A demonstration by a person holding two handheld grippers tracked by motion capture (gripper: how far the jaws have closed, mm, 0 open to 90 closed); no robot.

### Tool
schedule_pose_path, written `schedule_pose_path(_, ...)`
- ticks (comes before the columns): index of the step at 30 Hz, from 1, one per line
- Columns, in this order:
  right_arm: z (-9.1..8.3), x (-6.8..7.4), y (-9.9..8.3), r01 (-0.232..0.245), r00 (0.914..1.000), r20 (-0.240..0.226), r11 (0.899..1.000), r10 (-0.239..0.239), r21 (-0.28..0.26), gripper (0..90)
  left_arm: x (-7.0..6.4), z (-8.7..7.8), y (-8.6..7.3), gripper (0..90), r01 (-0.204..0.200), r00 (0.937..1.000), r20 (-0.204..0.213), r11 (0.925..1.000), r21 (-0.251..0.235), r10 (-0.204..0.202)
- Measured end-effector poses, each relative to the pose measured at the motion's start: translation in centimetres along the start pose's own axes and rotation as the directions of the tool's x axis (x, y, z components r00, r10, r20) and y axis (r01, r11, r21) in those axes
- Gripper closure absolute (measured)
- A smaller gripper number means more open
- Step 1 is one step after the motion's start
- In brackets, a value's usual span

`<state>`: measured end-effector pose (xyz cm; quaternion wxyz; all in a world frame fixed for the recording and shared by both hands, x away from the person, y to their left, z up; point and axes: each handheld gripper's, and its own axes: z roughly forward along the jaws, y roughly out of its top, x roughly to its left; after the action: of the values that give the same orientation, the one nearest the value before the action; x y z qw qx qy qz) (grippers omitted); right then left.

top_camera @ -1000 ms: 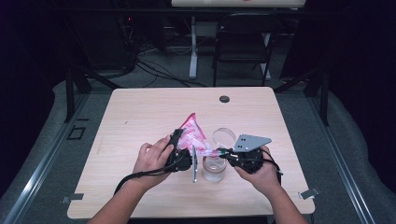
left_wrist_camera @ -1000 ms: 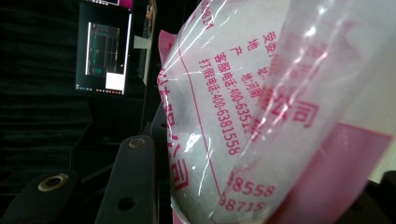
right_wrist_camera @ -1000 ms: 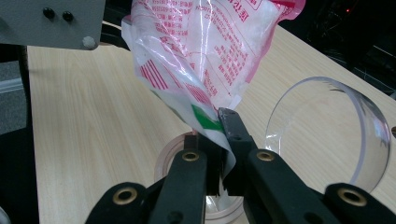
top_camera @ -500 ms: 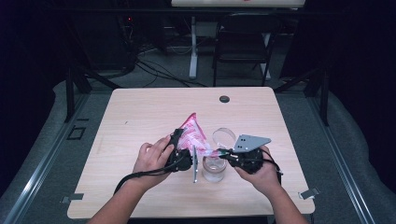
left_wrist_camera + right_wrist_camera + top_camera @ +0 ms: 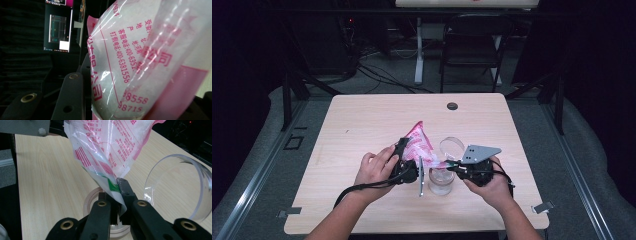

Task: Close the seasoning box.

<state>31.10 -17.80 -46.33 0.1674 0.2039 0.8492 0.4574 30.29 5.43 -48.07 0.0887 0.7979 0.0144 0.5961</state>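
The person held a bag (image 5: 418, 146) of white powder with pink print above the middle of the surface (image 5: 362, 120), one gripper on each side. In the high view the left gripper (image 5: 404, 162) sat at the bag's lower left, with the left hand (image 5: 374, 170) wrapped around it, and the right gripper (image 5: 451, 166) met the bag's lower right corner, carried by the right hand (image 5: 489, 182). The bag rose tilted up and away from the grippers, its top corner pointing toward the far side of the surface.

In the right gripper view the fingers (image 5: 125, 192) were closed on the bag's (image 5: 107, 147) bottom corner, pinching the clear film just under a green patch. Directly below that pinch stood a jar (image 5: 100, 202) with a round open mouth. Just to the right of the fingers a clear round lid (image 5: 202, 192) stood on edge, near the bag but apart from it.

In the high view the jar (image 5: 441, 182) stood between the two grippers, beneath the bag's low corner, and the lid (image 5: 452, 146) stood just behind it.

In the left gripper view the bag (image 5: 140, 57) lay right up against the camera, with one black finger (image 5: 71, 97) beside its left edge. The other finger was hidden behind the bag, yet the bag sat between them and hung from that side, so the left fingers were gripping it too.

A black grommet (image 5: 452, 106) lay near the far edge of the surface, well apart from the work.
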Motion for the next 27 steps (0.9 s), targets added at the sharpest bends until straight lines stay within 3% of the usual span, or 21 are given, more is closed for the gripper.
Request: schedule_pose_path(27, -0.07, -0.1, -0.11, -0.005, 1.0, 0.003, 1.0, 0.005, 0.0, 88.1, 0.36, -0.21, 0.31, 60.4, -0.01, 0.9999, -0.008, 1.0, -0.002, 0.01)
